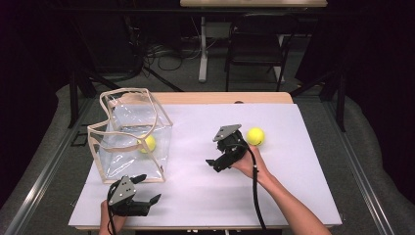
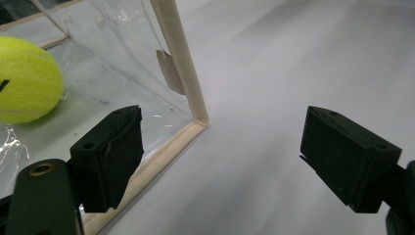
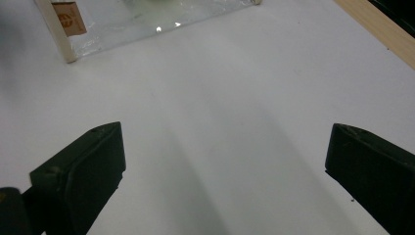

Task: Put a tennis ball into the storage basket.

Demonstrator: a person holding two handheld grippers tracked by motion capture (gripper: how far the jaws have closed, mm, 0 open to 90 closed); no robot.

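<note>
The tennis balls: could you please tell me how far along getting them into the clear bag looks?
About halfway, it seems. One tennis ball already lies inside the clear bag. Nothing is in hand: the right claw and the left claw are both open and hold nothing. The second tennis ball sits on the white table cover just beyond the right claw and likely goes in next.

Wide bare stretch of white bench between clear bag and loose ball; easy passage there. Bag's stiff cream-trimmed corner sits just ahead of left claw, blocking its left side. Open bench ahead of right claw.
</note>
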